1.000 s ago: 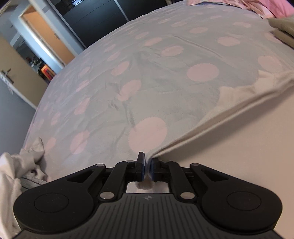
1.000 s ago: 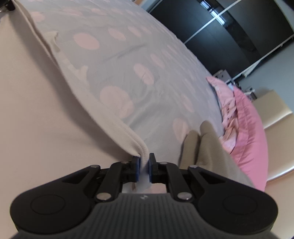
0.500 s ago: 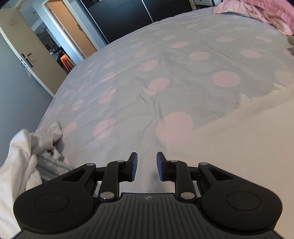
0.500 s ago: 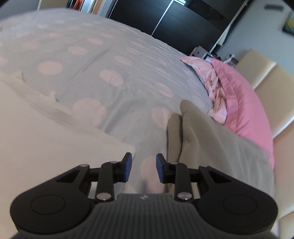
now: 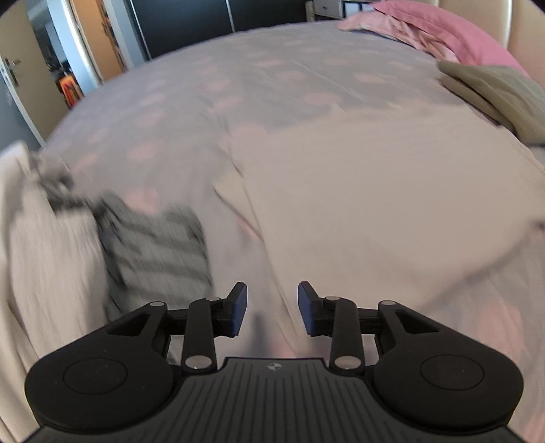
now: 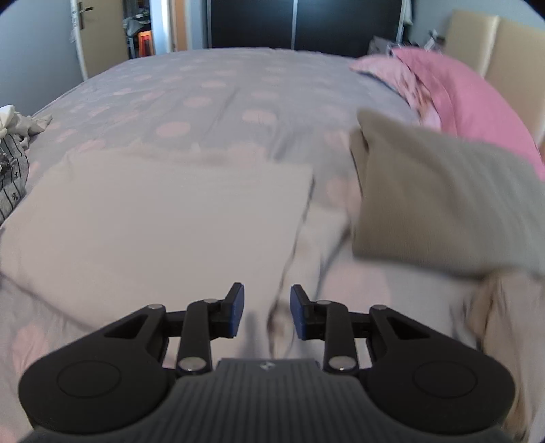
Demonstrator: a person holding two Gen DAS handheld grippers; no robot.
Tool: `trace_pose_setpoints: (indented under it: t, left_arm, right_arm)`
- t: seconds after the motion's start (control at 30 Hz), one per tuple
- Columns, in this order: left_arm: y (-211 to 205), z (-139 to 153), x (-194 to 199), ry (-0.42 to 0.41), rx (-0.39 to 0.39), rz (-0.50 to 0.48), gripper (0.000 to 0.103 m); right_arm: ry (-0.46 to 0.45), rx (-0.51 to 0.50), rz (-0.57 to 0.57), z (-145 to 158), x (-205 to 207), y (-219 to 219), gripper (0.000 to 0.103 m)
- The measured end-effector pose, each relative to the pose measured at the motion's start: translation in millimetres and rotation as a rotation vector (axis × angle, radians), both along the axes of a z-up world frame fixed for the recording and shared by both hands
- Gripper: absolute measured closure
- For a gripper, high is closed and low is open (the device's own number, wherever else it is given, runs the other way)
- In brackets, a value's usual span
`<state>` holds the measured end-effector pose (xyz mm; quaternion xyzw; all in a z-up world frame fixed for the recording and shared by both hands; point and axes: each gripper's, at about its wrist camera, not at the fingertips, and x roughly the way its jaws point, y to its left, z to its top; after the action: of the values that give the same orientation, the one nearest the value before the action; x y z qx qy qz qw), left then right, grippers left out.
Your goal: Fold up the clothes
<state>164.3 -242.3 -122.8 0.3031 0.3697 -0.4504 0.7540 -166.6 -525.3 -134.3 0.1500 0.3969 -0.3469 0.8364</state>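
Note:
A cream garment lies folded flat on the polka-dot bedspread; it also shows in the right wrist view. My left gripper is open and empty, above the garment's left edge. My right gripper is open and empty, above the garment's right edge. A folded olive garment lies to the right, also seen in the left wrist view. A grey patterned garment and a white one lie heaped at the left.
Pink pillows lie at the bed's right end by a beige headboard. Dark wardrobe doors and an open doorway stand beyond the bed. The grey garment sits at the left edge in the right view.
Both grippers opened, let go of the cream garment's edge and pulled back and up. The garment now lies flat on the bed.

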Motion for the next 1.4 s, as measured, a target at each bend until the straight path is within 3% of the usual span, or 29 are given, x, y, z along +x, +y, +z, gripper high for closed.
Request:
trace_pose_setpoints:
  t: [0.13,0.17,0.23,0.4,0.5,0.57,0.63,0.73,0.8,0.93,1.17,1.3,1.4]
  left_arm:
    - [7.5,-13.4,-9.0,0.032,-0.020,0.039,0.075]
    - [8.0,-15.5,-10.4,0.033,-0.030,0.057,0.079]
    - [8.3,-18.5,-11.6,0.065,-0.043,0.072,0.098]
    - [9.5,-20.5,-13.7,0.032,0.024,0.112,0.100]
    - [15.9,-19.3,-11.0,0.053,0.009,0.132,0.098]
    - [20.4,-15.6,-8.4,0.072,0.000,0.169,0.091]
    - [28.3,-9.9,-3.6,0.099,-0.041,0.215,0.071]
    - [36.1,-4.7,5.9,0.162,-0.103,0.265,0.059]
    - [37.6,-4.5,12.3,0.218,-0.144,0.304,0.056]
    - [33.6,-12.6,20.4,0.286,-0.162,0.351,0.057]
    - [26.6,-32.3,25.7,0.313,-0.139,0.366,0.058]
    - [19.5,-35.6,20.3,0.277,-0.138,0.350,0.059]
    - [14.0,-36.1,13.4,0.246,-0.150,0.340,0.071]
  right_arm:
    - [-0.007,0.064,-0.074,-18.6,-13.5,6.1,0.072]
    - [-0.014,0.085,-0.089,-23.4,-16.5,6.5,0.084]
    - [-0.022,0.121,-0.115,-31.1,-20.9,6.5,0.094]
    - [0.006,0.098,-0.159,-33.9,-24.1,7.7,0.099]
    - [0.002,0.124,-0.168,-33.8,-28.0,6.0,0.098]
    - [-0.011,0.145,-0.173,-31.7,-31.4,5.3,0.097]
    - [-0.031,0.153,-0.204,-27.5,-38.0,4.0,0.089]
    - [-0.090,0.192,-0.250,-21.5,-49.9,-2.8,0.071]
    - [-0.153,0.246,-0.282,-20.6,-57.2,-8.9,0.064]
    - [-0.249,0.370,-0.308,-27.1,-60.3,-17.8,0.058]
    - [-0.250,0.444,-0.343,-51.9,-51.3,-27.5,0.056]
    - [-0.218,0.413,-0.325,-58.2,-37.7,-25.0,0.055]
    - [-0.162,0.343,-0.285,-57.8,-22.3,-16.6,0.057]
